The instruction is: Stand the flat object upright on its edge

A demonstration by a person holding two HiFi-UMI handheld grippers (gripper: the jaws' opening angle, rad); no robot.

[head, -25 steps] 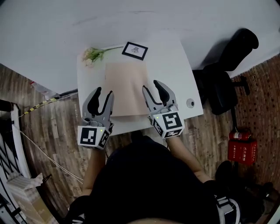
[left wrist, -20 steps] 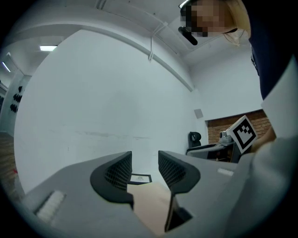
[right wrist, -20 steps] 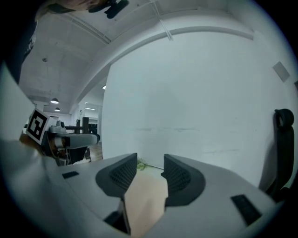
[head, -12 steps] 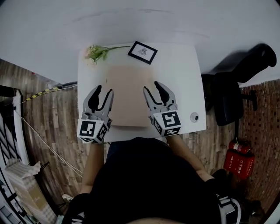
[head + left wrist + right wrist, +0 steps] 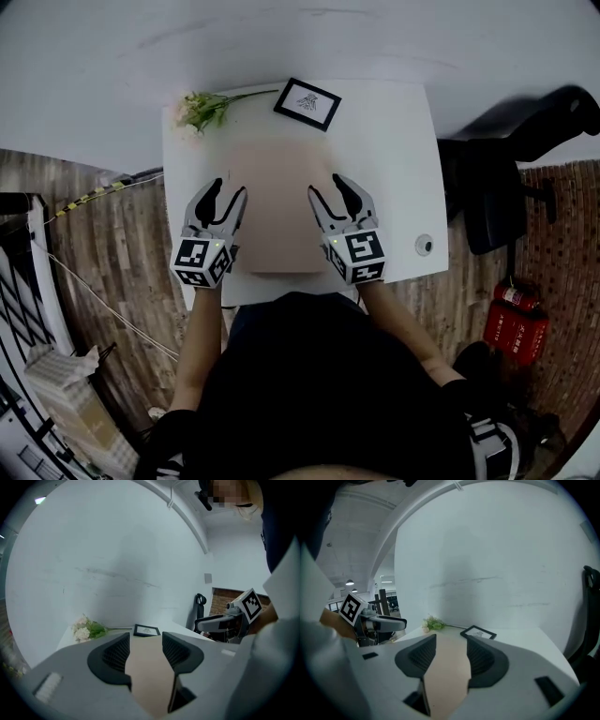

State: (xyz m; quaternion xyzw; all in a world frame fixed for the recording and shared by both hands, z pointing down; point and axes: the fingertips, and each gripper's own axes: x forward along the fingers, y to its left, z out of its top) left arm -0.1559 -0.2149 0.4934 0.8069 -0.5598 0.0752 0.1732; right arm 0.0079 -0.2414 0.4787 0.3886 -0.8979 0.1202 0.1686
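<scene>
Lying flat near the far edge of the white surface [image 5: 394,178], the small black-framed picture [image 5: 307,103] was what I took for the flat object. It showed no sign of being raised, so by my judgement the whole job was left: reach it, lift one side, and leave it balanced on its edge. A spray of flowers [image 5: 202,110] lay just beside it to the left, and a beige mat [image 5: 277,202] covered the middle of the surface between the picture and me.

I had the left gripper [image 5: 228,189] and the right gripper [image 5: 327,187] over the mat's near half, one at either side, well short of the picture. Both pairs of jaws stood apart and had just been opening. Nothing sat between them; only the mat showed through each gap.

I could read no writing. The print inside the frame was too small, the cubes on the grippers carried only square black-and-white markers, and the label on the red fire extinguisher [image 5: 514,323] on the floor was illegible.
</scene>
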